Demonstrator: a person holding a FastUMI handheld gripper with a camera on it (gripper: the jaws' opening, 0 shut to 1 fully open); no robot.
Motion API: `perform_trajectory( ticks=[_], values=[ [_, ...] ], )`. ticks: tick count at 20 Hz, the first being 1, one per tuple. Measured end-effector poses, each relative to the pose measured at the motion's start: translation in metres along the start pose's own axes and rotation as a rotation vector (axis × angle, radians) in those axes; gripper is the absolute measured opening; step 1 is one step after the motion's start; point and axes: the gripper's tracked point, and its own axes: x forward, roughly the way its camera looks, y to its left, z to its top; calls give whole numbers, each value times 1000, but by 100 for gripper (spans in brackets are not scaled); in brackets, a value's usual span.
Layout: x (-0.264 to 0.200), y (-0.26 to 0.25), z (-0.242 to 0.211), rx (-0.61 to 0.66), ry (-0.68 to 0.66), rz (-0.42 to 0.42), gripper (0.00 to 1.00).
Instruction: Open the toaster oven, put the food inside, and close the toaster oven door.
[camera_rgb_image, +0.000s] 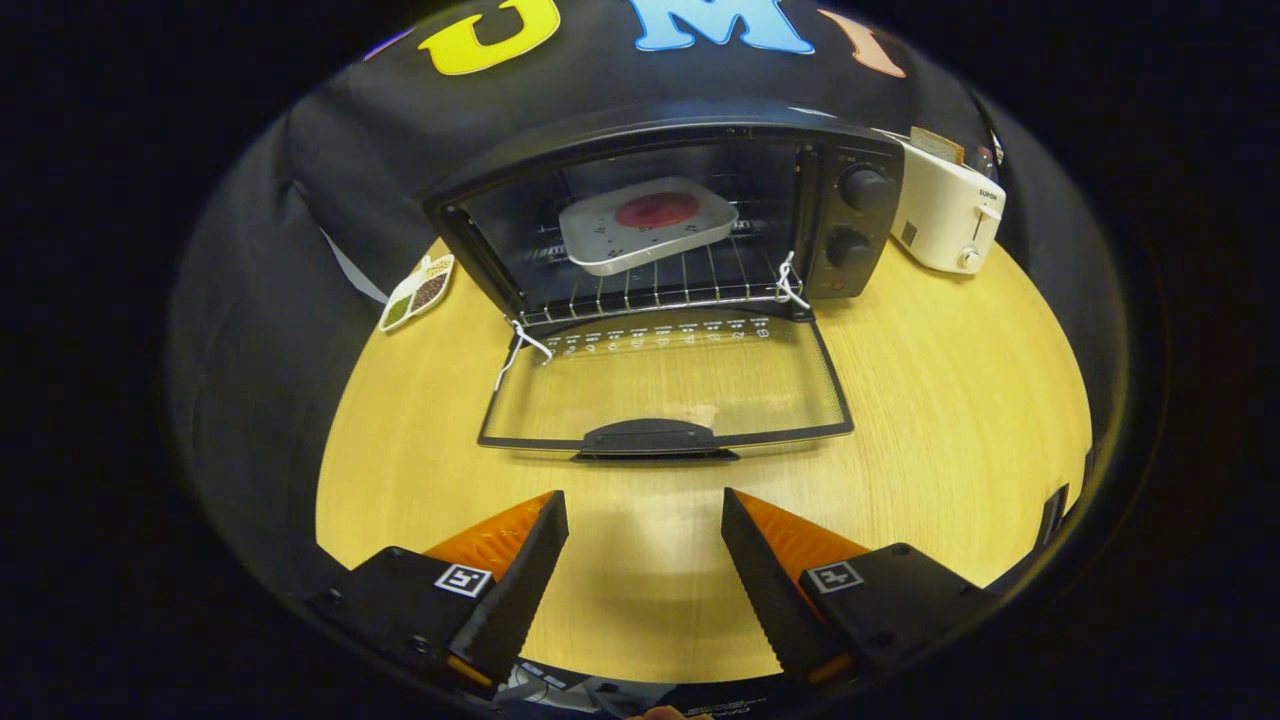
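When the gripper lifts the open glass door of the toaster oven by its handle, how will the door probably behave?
The glass door looks rigid and hinged at the toaster oven, so it should swing up rather than bend. Its handle looks smooth, so it may slip. The open gripper holds nothing, and a hard push might shift the oven on the table.

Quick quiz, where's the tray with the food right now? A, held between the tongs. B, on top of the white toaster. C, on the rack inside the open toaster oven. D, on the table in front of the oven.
C: the tray sits on the wire rack inside the toaster oven, its door folded down, and the tongs are open, holding nothing.
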Motion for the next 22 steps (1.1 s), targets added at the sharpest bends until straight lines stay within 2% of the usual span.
perform_trajectory(
  ticks=[7,13,22],
  values=[
    [26,-17,-18,-98,70,-117,98],
    [46,-23,-23,-73,128,-183,99],
    [63,-13,-9,-31,126,-184,99]
  ],
)
